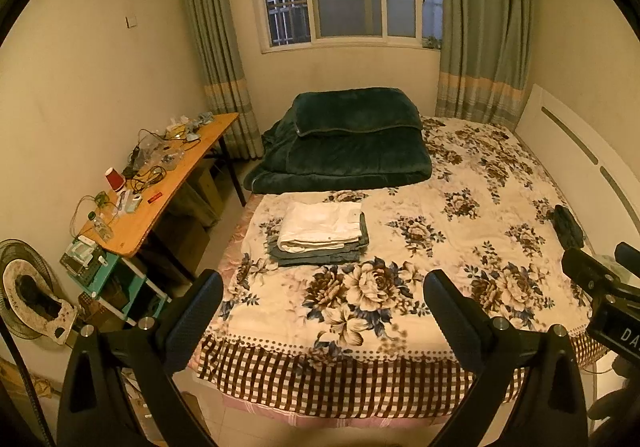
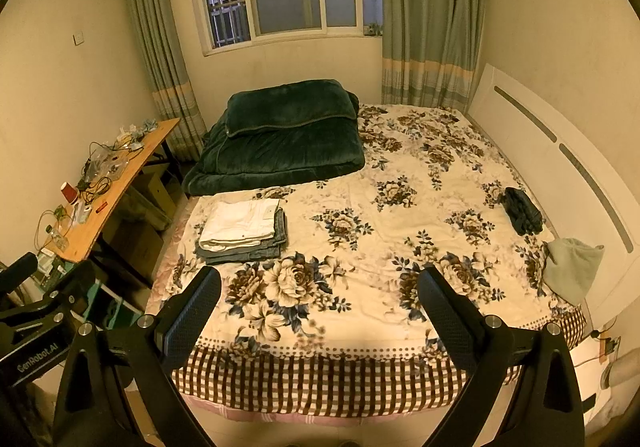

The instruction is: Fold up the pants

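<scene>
I see the bed [image 2: 360, 331] filling the middle of both frames, its checked edge running along the bottom and a wide bare stretch of floral cover in front of me. The folded pants [image 2: 242, 233] sit stacked left of centre, just below the green blanket [image 2: 280, 139]. My left gripper [image 1: 322, 299] and right gripper [image 2: 318, 295] hang level over the near edge, jaws spread wide, grasping nothing.
</scene>
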Motion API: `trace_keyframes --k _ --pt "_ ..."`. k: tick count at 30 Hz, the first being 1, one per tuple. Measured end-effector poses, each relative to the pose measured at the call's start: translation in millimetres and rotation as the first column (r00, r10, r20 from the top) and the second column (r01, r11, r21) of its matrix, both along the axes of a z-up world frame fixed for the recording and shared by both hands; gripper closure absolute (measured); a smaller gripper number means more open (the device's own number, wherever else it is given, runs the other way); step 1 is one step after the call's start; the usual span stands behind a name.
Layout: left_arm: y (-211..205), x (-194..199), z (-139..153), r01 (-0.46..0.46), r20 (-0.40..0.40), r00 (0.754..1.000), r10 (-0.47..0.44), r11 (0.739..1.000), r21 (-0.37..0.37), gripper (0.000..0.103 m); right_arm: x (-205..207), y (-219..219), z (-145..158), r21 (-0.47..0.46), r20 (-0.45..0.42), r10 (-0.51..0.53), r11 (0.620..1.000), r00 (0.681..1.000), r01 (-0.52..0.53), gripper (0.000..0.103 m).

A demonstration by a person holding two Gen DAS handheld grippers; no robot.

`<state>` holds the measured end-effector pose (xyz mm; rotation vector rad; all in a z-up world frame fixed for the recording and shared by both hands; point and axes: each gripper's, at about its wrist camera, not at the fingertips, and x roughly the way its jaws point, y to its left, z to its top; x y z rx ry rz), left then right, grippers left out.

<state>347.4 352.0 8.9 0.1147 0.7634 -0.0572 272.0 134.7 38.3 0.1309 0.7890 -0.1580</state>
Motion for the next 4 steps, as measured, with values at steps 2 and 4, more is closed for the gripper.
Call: trace_keyframes --k 2,4 --pt "1.6 -4.3 1.0 -0.008 0.009 1.0 0.008 1.0 0.002 0.001 0.0 0.8 -0.8 0.0 -0.001 0.0 1.0 1.0 0.0 0.003" --pt "2.4 -7.4 1.2 -0.016 0.011 1.0 0.016 1.0 0.006 0.001 -0.3 1.1 -0.2 -0.001 0.0 -0.003 1.0 1.0 0.003 0.003"
